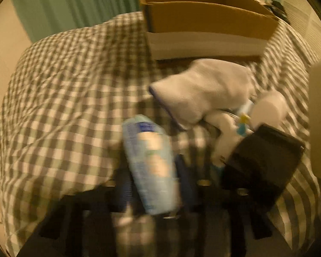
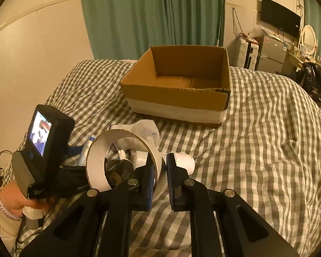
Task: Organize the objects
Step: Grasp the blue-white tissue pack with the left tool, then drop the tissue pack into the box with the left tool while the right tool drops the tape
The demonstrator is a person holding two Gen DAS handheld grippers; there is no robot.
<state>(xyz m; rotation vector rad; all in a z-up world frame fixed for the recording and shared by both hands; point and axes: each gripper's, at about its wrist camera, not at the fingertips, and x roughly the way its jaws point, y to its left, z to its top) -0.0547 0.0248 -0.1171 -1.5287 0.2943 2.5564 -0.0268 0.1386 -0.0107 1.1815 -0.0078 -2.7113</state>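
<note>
My left gripper (image 1: 154,171) is shut on a light blue bottle (image 1: 149,162), held above the checked bed; the view is blurred. A white cloth (image 1: 205,90) and small white items (image 1: 226,126) lie just ahead. My right gripper (image 2: 160,171) is shut on the rim of a white tape roll (image 2: 100,160). An open cardboard box (image 2: 177,94) stands on the bed behind the pile; it also shows in the left wrist view (image 1: 205,19). The left gripper body with its screen (image 2: 47,147) is at the left, the blue bottle (image 2: 86,150) beyond it.
The grey-and-white checked bedcover (image 2: 267,139) fills both views. A green curtain (image 2: 149,15) hangs behind the bed. A fridge (image 2: 271,53), wall television (image 2: 280,17) and dark bags (image 2: 316,83) stand at the far right.
</note>
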